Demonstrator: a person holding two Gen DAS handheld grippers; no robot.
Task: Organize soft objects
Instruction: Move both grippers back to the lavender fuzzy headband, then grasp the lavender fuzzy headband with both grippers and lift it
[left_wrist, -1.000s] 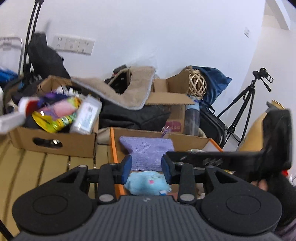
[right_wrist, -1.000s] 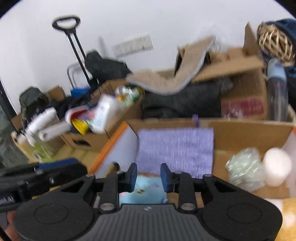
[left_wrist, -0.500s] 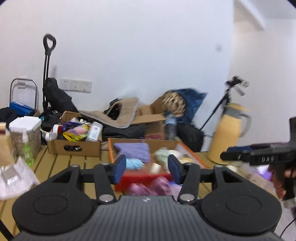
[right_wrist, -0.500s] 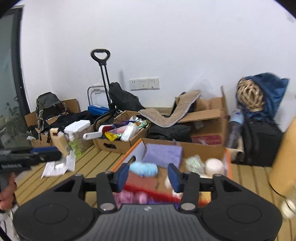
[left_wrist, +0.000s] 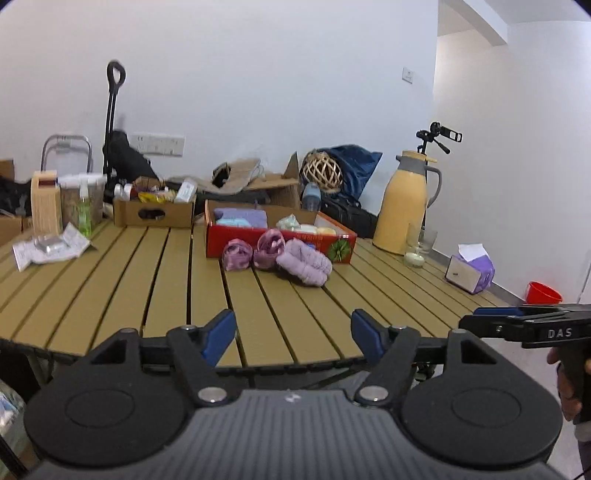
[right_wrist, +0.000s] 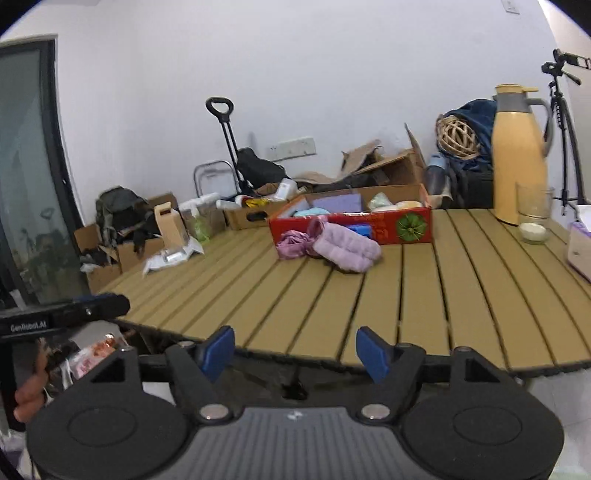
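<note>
Left gripper (left_wrist: 292, 338) at the near edge of a slatted table (left_wrist: 155, 291), jaws opening with nothing between the blue pads. Far ahead of the fingertips, a red box (left_wrist: 273, 240) holding folded cloths, with three rolled purple cloths (left_wrist: 277, 254) lying on the slats against its near wall. Right of the fingers, a yellow jug (left_wrist: 404, 206), a tissue box (left_wrist: 470, 268), and the right gripper (left_wrist: 524, 325) poking in from the edge.

A: Legible markings? "DAS" was printed in pale letters on the right claw (left_wrist: 524, 325).
B: Confirmed. "GenRobot.AI" stood on the left claw (right_wrist: 66, 314). Nothing else was readable.
</note>
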